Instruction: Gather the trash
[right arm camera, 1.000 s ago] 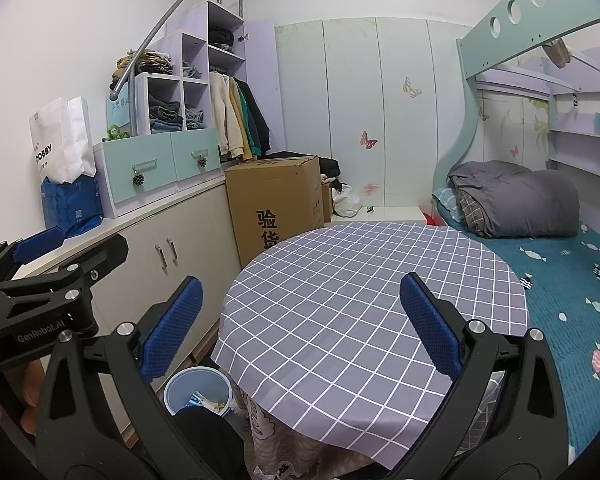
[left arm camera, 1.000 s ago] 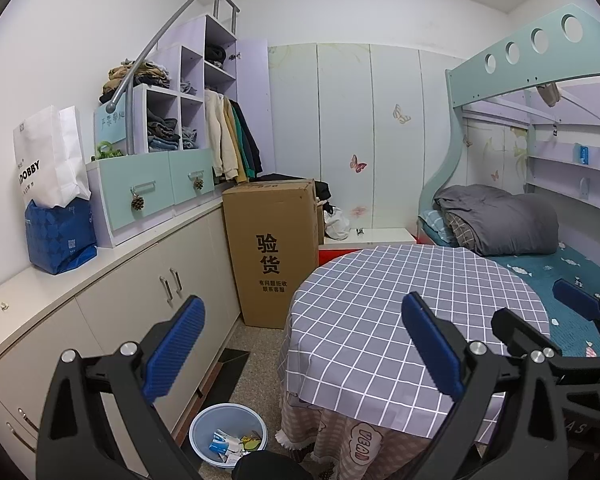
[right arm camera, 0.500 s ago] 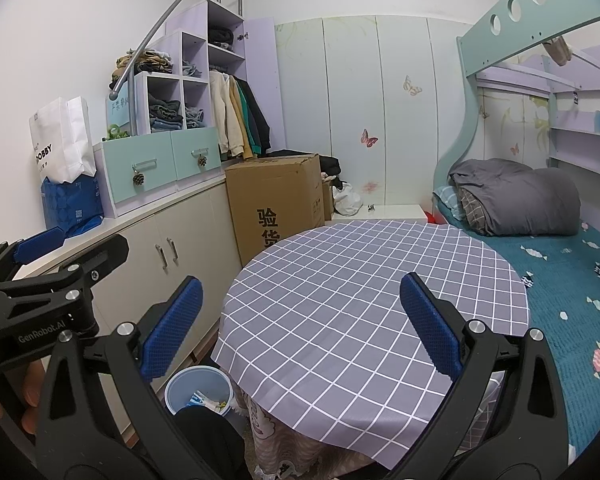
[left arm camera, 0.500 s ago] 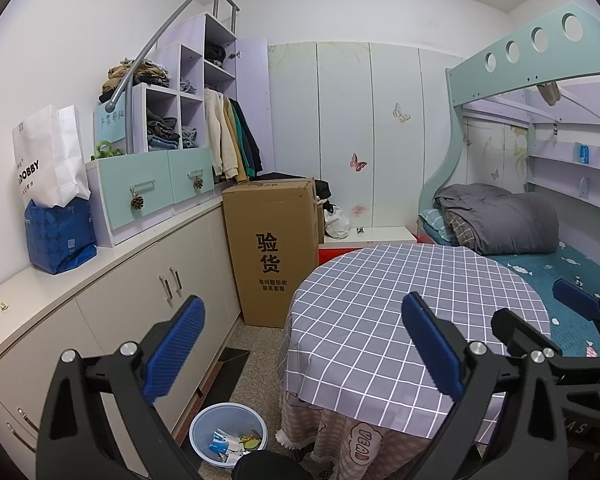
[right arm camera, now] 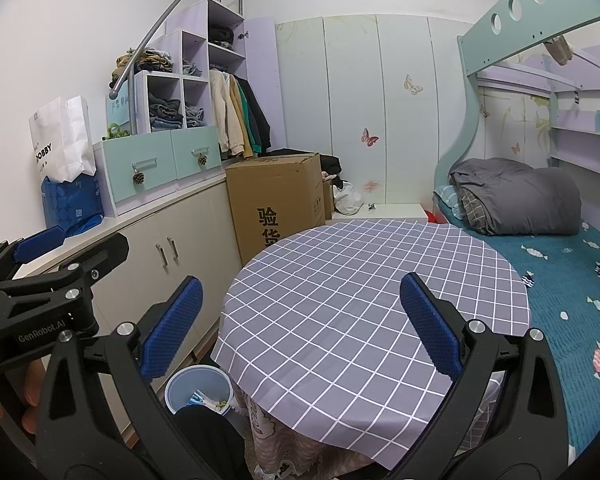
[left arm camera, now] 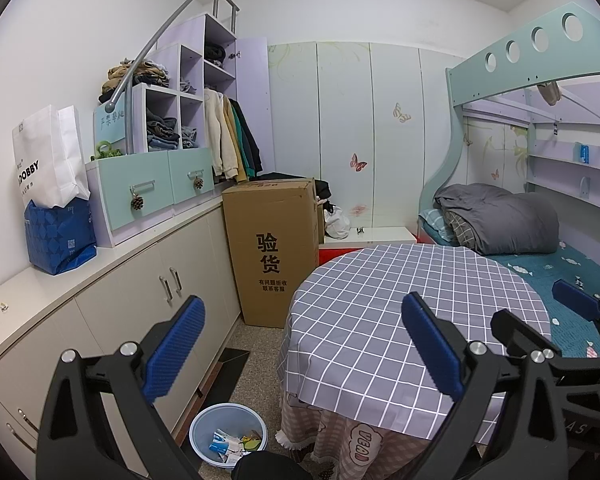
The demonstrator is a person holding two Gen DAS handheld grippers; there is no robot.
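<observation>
Nothing has shifted in the last second: both the left claw (left arm camera: 300, 344) and right claw (right arm camera: 300, 324) hang wide open and empty above the checked counter (right arm camera: 364, 300), wastebasket (left arm camera: 228, 436) already holding trash.

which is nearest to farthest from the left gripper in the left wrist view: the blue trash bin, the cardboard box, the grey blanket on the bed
From the left gripper:
1. Blue trash bin, on the floor just below, lower left.
2. Cardboard box, standing ahead past the round table, slightly left.
3. Grey blanket, on the bed at the far right.
</observation>
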